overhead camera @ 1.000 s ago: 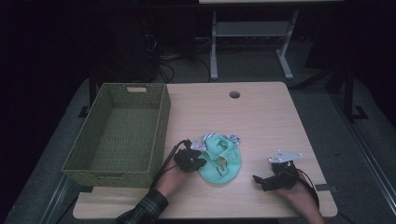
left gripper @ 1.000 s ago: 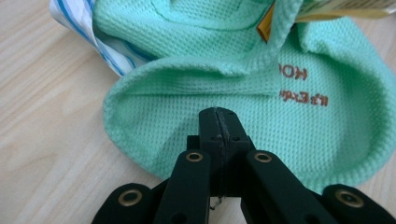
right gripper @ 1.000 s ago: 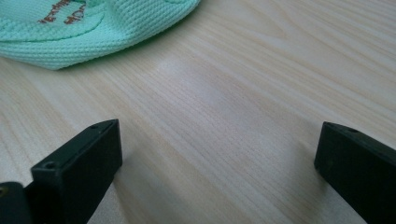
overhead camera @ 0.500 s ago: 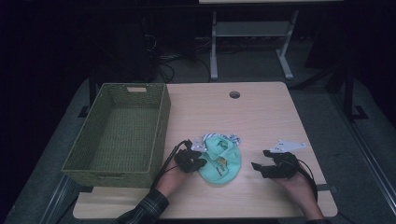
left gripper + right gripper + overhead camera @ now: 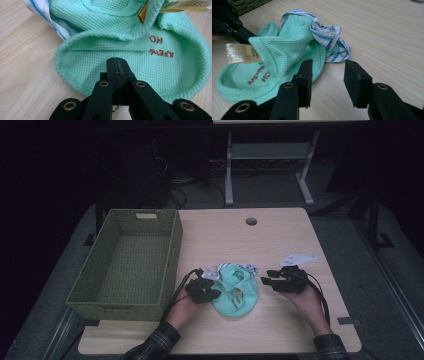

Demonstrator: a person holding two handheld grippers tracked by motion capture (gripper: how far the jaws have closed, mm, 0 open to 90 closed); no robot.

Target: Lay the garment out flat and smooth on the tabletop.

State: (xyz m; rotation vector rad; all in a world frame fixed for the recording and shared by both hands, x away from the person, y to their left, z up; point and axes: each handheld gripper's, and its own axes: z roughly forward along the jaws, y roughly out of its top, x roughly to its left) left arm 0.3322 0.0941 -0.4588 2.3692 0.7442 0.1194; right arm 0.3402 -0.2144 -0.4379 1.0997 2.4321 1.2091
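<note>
Pinching mint garment [image 5: 130,50], left gripper [image 5: 117,66] (right gripper [image 5: 327,75] closing, empty).

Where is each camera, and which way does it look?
High view: above the person's side, looking forward and down at the table, basket, both hands.
Left gripper view: on the left gripper, jaws shut, pointing at the mint green garment.
Right gripper view: on the right gripper, jaws apart after closing partway, nothing between them, facing the garment's striped collar.
All three share the garment.
</note>
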